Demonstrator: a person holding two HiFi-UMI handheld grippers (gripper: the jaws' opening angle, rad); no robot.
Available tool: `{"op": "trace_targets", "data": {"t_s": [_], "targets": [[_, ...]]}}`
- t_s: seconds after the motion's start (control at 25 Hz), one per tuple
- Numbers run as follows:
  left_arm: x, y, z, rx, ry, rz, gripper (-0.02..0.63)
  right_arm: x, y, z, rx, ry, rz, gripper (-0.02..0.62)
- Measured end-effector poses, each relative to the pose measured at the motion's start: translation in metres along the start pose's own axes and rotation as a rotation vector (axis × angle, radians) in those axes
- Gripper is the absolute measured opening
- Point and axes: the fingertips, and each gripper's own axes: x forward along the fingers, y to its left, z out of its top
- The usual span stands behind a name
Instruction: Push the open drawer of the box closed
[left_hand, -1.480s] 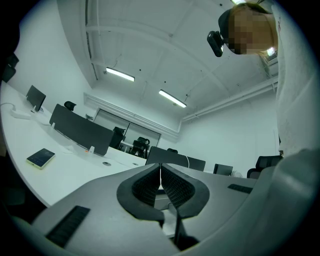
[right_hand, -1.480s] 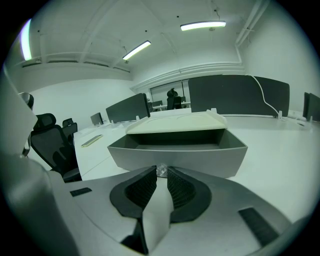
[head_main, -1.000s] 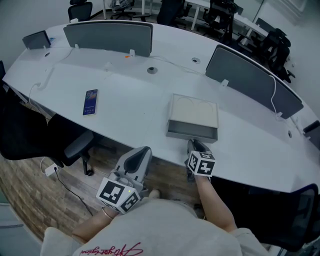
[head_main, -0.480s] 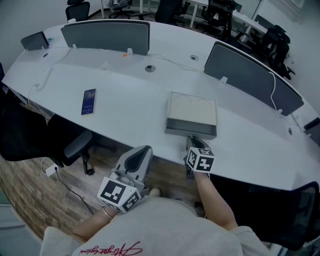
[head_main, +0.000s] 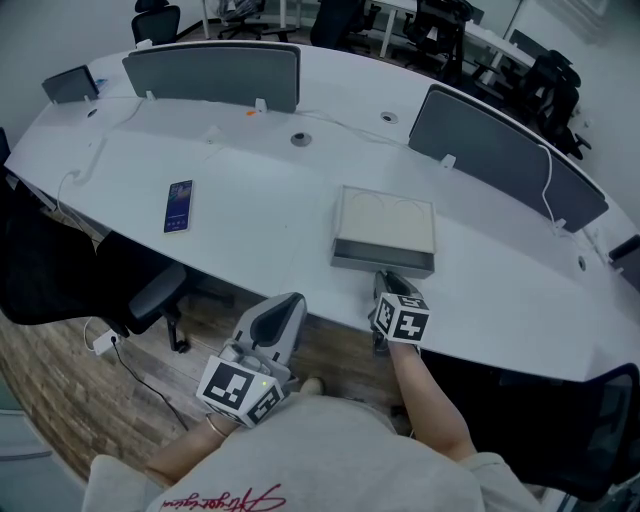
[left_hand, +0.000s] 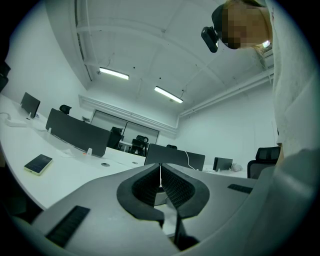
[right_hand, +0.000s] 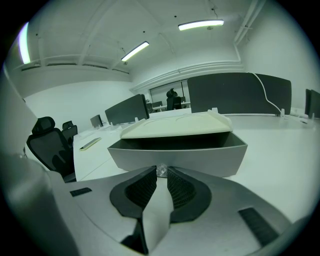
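A flat box with a cream top (head_main: 385, 222) lies on the white desk (head_main: 250, 220). Its grey drawer (head_main: 383, 263) sticks out a little toward me. In the right gripper view the drawer front (right_hand: 180, 155) fills the middle under the cream lid (right_hand: 175, 127). A small shiny knob (right_hand: 161, 170) sits between the tips of my right gripper (right_hand: 161, 172), whose jaws are closed down to the knob's width. From above, the right gripper (head_main: 388, 283) touches the drawer front. My left gripper (head_main: 283, 305) hangs below the desk edge, away from the box, and its jaws (left_hand: 160, 172) are shut on nothing.
A phone (head_main: 180, 205) lies on the desk to the left of the box. Grey divider screens (head_main: 212, 74) (head_main: 505, 160) stand along the far side. A black chair (head_main: 60, 270) is at the left and another chair (head_main: 560, 420) at the lower right.
The right gripper has moved forward with the drawer front, so the drawer sticks out less than a second ago. The left gripper has stayed in place.
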Motion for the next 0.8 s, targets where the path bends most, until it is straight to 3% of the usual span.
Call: {"op": "trace_targets", "data": {"t_s": [0.8], "targets": [[-0.009, 0.013, 0.0, -0.013, -0.004, 0.022, 0.018, 0.01, -0.005, 0.007, 0.012, -0.006, -0.031, 0.077]]}}
